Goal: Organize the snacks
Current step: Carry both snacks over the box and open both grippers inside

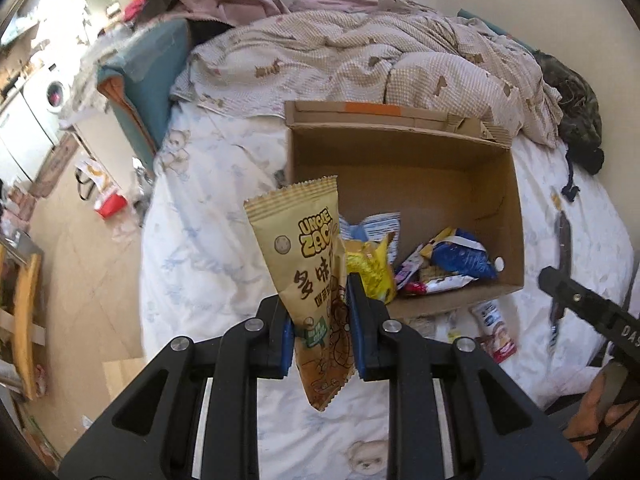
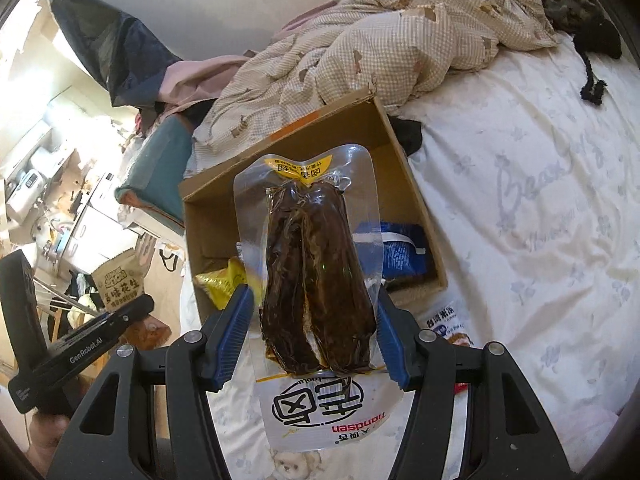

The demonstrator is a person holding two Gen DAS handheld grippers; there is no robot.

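Observation:
My left gripper (image 1: 316, 294) is shut on a tan peanut packet (image 1: 302, 248), which stands upright above the white bed sheet, left of the cardboard box (image 1: 400, 152). The open box holds a yellow packet (image 1: 370, 268), a blue packet (image 1: 460, 258) and other wrappers in its near end. My right gripper (image 2: 314, 296) is shut on a clear vacuum pack of dark brown food (image 2: 316, 272), held over the near edge of the box (image 2: 208, 220). In the right wrist view the left gripper (image 2: 80, 340) with the peanut packet (image 2: 118, 280) shows at the left.
A small snack pouch (image 1: 494, 330) lies on the sheet by the box's near right corner. A crumpled checked quilt (image 1: 360, 52) is heaped behind the box, with dark clothing (image 1: 576, 108) at the far right. The bed edge drops to a cluttered floor (image 1: 80, 240) on the left.

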